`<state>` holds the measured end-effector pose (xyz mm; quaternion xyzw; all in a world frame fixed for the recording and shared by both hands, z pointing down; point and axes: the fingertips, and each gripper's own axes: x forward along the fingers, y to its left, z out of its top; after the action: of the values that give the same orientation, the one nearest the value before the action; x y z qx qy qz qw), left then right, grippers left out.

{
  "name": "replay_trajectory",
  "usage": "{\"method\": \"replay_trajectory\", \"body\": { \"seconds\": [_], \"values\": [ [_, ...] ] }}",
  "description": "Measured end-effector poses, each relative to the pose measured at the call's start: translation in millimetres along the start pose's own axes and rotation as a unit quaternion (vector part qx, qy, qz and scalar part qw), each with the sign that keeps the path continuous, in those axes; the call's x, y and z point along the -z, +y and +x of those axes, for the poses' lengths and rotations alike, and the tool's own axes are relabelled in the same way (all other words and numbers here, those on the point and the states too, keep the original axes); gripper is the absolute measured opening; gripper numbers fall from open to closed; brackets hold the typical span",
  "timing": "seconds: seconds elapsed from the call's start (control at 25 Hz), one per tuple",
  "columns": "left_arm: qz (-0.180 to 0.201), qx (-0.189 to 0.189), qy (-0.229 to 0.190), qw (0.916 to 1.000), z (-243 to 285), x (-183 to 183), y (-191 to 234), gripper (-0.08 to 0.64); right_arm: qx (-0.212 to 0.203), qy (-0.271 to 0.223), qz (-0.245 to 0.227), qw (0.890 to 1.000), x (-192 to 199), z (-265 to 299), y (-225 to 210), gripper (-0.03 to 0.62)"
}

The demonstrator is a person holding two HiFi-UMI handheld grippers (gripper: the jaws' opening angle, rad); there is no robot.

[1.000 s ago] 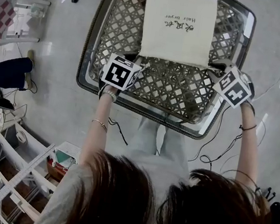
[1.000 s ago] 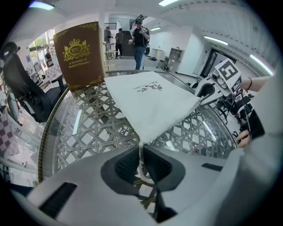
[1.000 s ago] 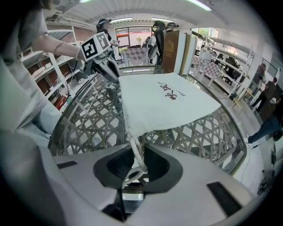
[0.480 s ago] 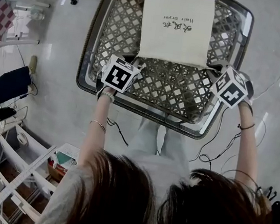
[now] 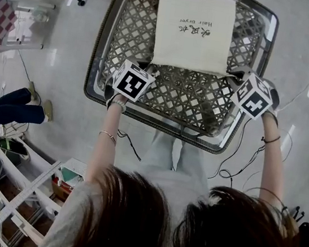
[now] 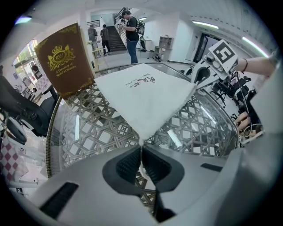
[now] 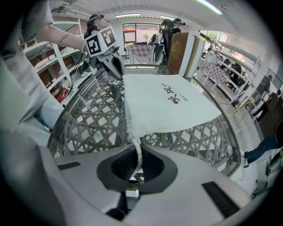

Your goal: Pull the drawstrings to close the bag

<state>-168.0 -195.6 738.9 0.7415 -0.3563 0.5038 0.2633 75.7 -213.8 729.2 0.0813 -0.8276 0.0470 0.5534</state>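
A flat white drawstring bag [image 5: 195,31] with dark lettering lies on the glass-topped lattice table [image 5: 181,98]. My left gripper [image 5: 151,68] is at the bag's near left corner and my right gripper [image 5: 234,75] at its near right corner. In the left gripper view the left gripper [image 6: 140,152] is shut on the drawstring [image 6: 140,142] that comes out of the bag's corner [image 6: 141,99]. In the right gripper view the right gripper [image 7: 138,159] is shut on the white cord [image 7: 136,148] that runs out of the bag [image 7: 168,103]. Each gripper also shows in the other's view.
A brown booklet with a gold crest [image 6: 64,59] stands at the table's far edge. White shelving [image 5: 7,196] is on the floor at lower left, and cables [image 5: 234,165] trail by the table's near edge. A person's legs [image 5: 8,108] are at the left; others stand far off.
Both grippers stay at the bag's near corners, almost unmoved. The bag's near edge has drawn slightly tighter between them. The legs at the left edge have shifted.
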Motion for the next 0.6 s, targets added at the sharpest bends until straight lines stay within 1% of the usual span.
{"method": "replay_trajectory", "body": {
  "seconds": [0.16,0.32,0.44,0.6],
  "values": [
    [-0.002,-0.007,0.0,1.0,0.4,2.3,-0.1,0.031,-0.002,-0.001,-0.002,1.0,-2.0,-2.2,0.1,0.021],
    [0.003,-0.012,-0.004,0.9999,-2.9,-0.8,1.5,0.031,-0.004,-0.01,0.007,1.0,-4.7,-7.6,0.5,0.021],
    [0.002,-0.01,-0.004,0.9999,-6.5,-1.7,0.9,0.031,-0.004,-0.019,0.017,1.0,-6.8,-12.5,0.6,0.021],
    [-0.004,-0.002,-0.007,1.0,-8.3,-3.0,0.1,0.031,-0.004,-0.02,0.02,1.0,-7.2,-15.5,1.0,0.021]
  ]
}}
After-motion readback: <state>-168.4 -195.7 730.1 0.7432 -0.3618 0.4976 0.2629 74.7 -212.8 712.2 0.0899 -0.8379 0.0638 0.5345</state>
